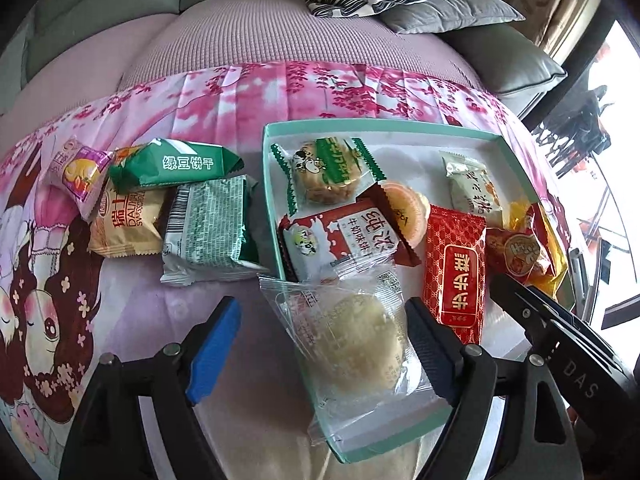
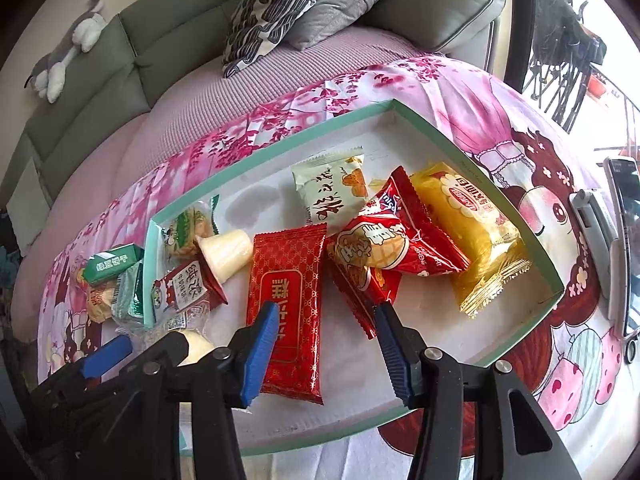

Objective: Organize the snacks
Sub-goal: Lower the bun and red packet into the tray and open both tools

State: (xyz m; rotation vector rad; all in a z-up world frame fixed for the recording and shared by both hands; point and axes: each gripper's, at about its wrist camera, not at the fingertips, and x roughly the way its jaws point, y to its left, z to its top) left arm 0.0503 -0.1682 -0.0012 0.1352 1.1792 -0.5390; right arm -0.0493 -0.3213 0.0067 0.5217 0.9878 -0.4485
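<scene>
Below, we look along both grippers at a teal-rimmed tray (image 1: 384,125) lying on a pink cartoon-print sheet (image 1: 132,312) spread over a sofa seat.

Left wrist view: our left gripper (image 1: 324,344) stands with its blue pads apart, and a clear-wrapped round pastry (image 1: 356,340) lies between them. The right-hand pad is just beside the wrapper; the left-hand pad (image 1: 216,340) is well clear of it, so nothing is clamped. The pastry rests over the tray's near left corner, partly across the rim.

Inside the tray we see a green-and-white cookie pack (image 1: 324,170), a red-and-white milk biscuit pack (image 1: 340,240), a jelly cup (image 1: 404,210), a long red packet (image 1: 456,268), a pale cake pack (image 1: 474,188) and, at the right end, a red waffle pack (image 1: 518,254).

Outside the tray, to its left on the sheet, four snacks lie touching one another: a purple-trimmed pack (image 1: 80,174), a green biscuit pack (image 1: 180,164), a tan Swiss-roll pack (image 1: 128,224) and a green-and-silver pack (image 1: 208,228).

Right wrist view: our right gripper (image 2: 328,344) hangs over the tray's near edge with pads apart. The lower end of the long red packet passes beside its left-hand pad (image 2: 260,352); whether they touch we cannot tell. A yellow cake pack (image 2: 468,232) lies at the tray's right end, touching the red waffle pack. A phone on a stand (image 2: 620,240) sits on the sheet beyond the tray.
</scene>
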